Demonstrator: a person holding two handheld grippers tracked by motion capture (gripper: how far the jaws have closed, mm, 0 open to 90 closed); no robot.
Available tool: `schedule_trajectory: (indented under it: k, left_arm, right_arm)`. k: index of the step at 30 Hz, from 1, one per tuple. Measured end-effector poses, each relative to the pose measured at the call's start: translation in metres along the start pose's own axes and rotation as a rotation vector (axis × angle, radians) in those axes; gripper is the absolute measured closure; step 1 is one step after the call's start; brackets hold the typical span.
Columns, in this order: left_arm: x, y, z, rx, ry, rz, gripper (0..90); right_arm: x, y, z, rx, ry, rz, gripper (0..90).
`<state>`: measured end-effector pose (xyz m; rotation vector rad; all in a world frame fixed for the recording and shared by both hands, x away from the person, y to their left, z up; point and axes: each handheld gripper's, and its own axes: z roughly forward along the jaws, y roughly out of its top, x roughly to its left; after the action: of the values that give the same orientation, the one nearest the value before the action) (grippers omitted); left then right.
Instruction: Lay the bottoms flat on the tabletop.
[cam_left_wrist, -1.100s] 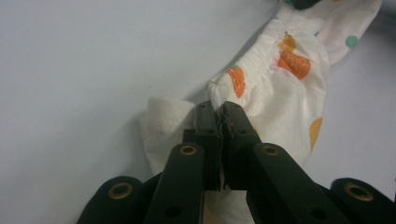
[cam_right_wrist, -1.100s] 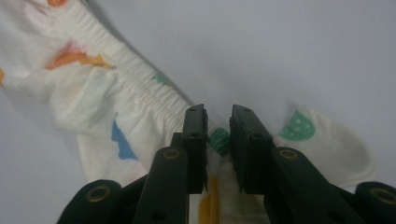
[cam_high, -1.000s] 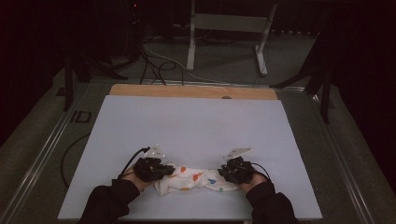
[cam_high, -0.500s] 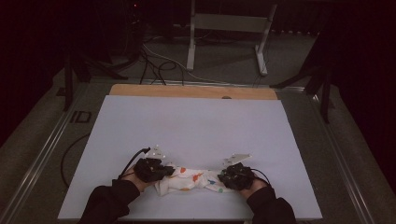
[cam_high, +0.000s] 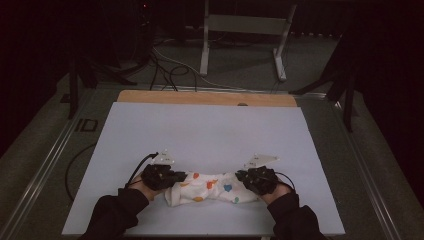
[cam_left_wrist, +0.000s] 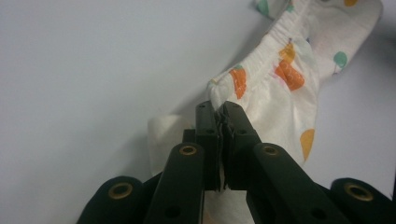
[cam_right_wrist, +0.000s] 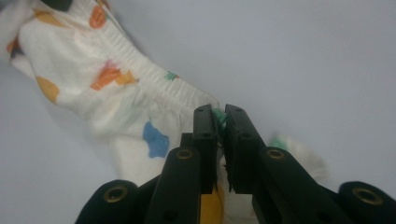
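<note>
A small white garment (cam_high: 207, 187) with orange, blue and green spots and an elastic waistband hangs stretched between both grippers near the table's front edge. My left gripper (cam_high: 172, 177) is shut on the waistband's left end; its jaws pinch the fabric (cam_left_wrist: 261, 98) in the left gripper view (cam_left_wrist: 219, 109). My right gripper (cam_high: 245, 177) has just been closing and is shut on the waistband's right end, with the cloth (cam_right_wrist: 140, 88) caught between its jaws (cam_right_wrist: 219, 116). The garment's lower part sags onto the white table (cam_high: 210, 130).
The white table top has a wooden strip (cam_high: 205, 97) along its far edge. Metal rails (cam_high: 50, 155) run along both sides. Cables (cam_high: 165, 67) and a metal stand (cam_high: 240, 30) lie on the dark floor beyond.
The right gripper has risen a little with the waistband's end in it, and the garment now stretches more tautly between the two grippers. The left gripper has stayed put.
</note>
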<state>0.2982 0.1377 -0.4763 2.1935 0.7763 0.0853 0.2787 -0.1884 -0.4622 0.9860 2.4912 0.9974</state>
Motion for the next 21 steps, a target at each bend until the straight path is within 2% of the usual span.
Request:
schedule_trajectory:
  k: [6,9,18,21]
  left_arm:
    - [0.009,0.013,-0.004,-0.029,0.033,0.002,86.9]
    - [0.020,0.022,-0.004,-0.049,0.050,-0.010,86.9]
    - [0.042,0.039,0.003,-0.058,0.094,-0.014,86.8]
    - [0.048,0.042,0.006,-0.062,0.088,-0.028,86.8]
  right_arm:
    - [-0.006,0.016,-0.005,-0.039,-0.013,-0.009,83.9]
    - [-0.011,0.027,-0.004,-0.061,-0.022,-0.007,84.0]
    - [-0.038,0.048,0.013,-0.076,-0.045,0.046,84.0]
    - [-0.045,0.052,0.022,-0.066,-0.053,0.052,84.0]
